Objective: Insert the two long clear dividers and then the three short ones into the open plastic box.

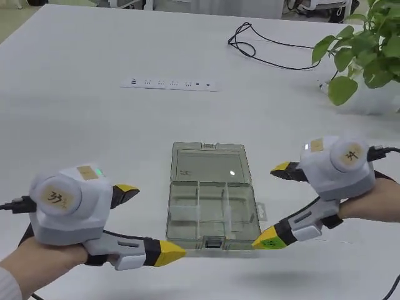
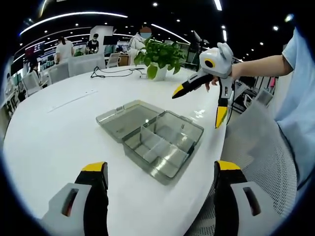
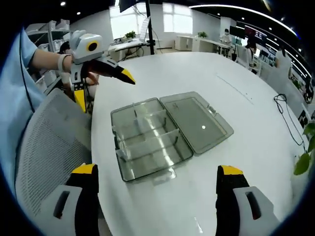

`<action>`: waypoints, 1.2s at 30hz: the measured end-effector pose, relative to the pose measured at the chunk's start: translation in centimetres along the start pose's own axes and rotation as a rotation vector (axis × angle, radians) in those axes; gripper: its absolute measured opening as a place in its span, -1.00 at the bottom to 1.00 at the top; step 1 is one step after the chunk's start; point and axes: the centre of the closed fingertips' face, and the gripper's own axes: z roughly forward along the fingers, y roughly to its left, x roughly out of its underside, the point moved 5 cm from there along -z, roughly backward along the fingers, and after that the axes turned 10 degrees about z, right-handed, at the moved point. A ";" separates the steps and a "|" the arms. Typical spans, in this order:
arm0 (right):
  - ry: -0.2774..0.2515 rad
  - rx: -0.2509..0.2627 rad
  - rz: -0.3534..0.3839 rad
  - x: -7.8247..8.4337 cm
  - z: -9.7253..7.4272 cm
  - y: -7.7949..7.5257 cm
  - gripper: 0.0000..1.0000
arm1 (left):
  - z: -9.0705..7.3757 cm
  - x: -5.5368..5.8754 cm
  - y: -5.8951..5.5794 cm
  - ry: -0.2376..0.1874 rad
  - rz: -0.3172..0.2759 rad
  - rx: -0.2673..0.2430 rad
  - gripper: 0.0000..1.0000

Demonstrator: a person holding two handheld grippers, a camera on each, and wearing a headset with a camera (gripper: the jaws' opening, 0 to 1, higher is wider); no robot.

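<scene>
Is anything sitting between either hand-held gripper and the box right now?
Nothing visible. The left hand-held gripper and the right hand-held gripper flank the box, both open, with bare table between.

Your left gripper (image 1: pixel 152 220) and right gripper (image 1: pixel 270 205) have rounded white bodies and black jaws with yellow tips. Each body carries a round tan sticker (image 1: pixel 61 197) with handwritten digits, and a black cable (image 1: pixel 15 204) leaves its rear. You wear a light blue short-sleeved shirt (image 2: pixel 295 108).
</scene>
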 end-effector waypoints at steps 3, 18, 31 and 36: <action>-0.003 0.008 -0.005 0.9 -0.5 -0.4 1.00 | 0.0 0.0 -0.1 0.001 0.000 0.000 0.81; 0.106 0.028 -0.024 6.4 -2.8 -3.4 0.83 | -0.9 0.2 -0.5 0.025 0.003 -0.025 0.80; 0.279 -0.009 -0.140 9.0 -2.9 -4.4 0.31 | -1.5 1.0 -1.5 0.051 -0.019 -0.038 0.79; 0.307 -0.022 -0.192 9.1 -2.8 -4.4 0.11 | -1.5 0.9 -1.5 0.053 -0.021 -0.042 0.79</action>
